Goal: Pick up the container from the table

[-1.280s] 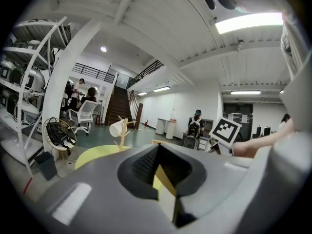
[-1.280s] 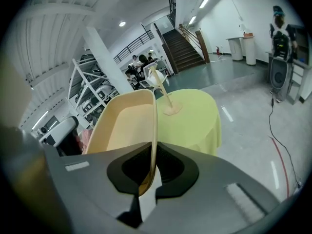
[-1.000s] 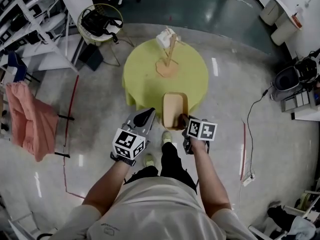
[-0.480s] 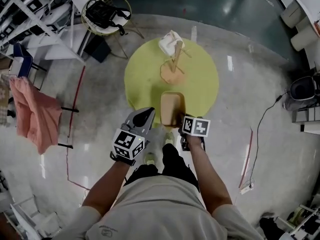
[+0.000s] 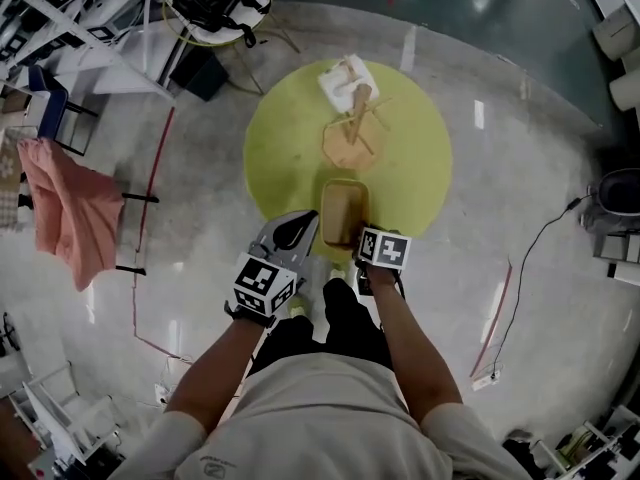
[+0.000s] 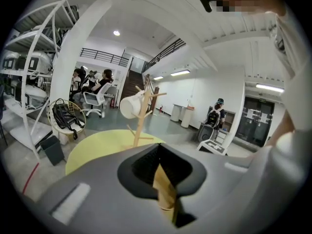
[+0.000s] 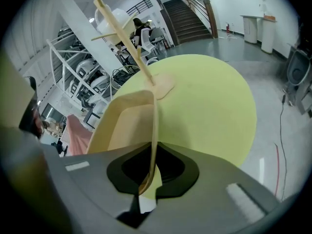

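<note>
L grip [image 5: 300, 230] clamped on tan container [image 5: 344, 213] near-left edge | R grip [image 5: 360, 242] pinching near-right wall | container at table [image 5: 290, 148] near edge | risk: thin-rim pinch slips, container tilts/drops, uneven lift hits mug tree [image 5: 357, 118] beyond

Head cam steep down; other 2 low, close; share table [image 5: 285, 153].

Tan rectangular open-topped container [image 5: 344, 211], at near edge of round yellow-green table [image 5: 285, 138], rim clamped by left gripper [image 5: 301, 225] and right gripper [image 5: 360, 239].
</note>
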`<state>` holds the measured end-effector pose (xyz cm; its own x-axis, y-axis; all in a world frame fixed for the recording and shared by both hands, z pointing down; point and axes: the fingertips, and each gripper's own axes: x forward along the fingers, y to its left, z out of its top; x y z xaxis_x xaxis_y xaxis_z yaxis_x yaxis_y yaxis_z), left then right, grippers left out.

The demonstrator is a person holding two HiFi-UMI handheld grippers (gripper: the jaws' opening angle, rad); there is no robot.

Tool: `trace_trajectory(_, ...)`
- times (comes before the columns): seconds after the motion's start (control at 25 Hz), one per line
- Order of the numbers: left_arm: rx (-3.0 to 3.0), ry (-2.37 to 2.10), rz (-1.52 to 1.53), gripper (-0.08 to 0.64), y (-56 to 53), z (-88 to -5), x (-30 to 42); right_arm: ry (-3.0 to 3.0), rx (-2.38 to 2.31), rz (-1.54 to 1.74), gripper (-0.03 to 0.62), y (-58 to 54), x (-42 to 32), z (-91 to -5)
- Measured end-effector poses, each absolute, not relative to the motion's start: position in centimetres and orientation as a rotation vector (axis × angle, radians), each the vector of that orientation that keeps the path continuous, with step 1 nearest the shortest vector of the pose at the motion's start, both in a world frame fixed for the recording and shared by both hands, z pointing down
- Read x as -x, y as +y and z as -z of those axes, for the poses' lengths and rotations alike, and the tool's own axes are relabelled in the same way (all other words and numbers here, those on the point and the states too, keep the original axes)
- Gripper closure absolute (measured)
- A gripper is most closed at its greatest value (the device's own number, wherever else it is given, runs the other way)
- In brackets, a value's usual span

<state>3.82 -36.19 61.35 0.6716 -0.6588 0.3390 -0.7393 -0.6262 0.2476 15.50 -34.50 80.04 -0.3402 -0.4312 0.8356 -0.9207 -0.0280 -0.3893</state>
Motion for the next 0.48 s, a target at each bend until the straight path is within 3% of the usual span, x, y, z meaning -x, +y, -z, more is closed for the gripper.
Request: trace_trajectory(0.48, -2.444, -1.141, -0.343, 0.554, -38.1, -64.3, -3.6, -1.77, -1.417, -1.384, 0.566, -36.9, -15.2, -83.2)
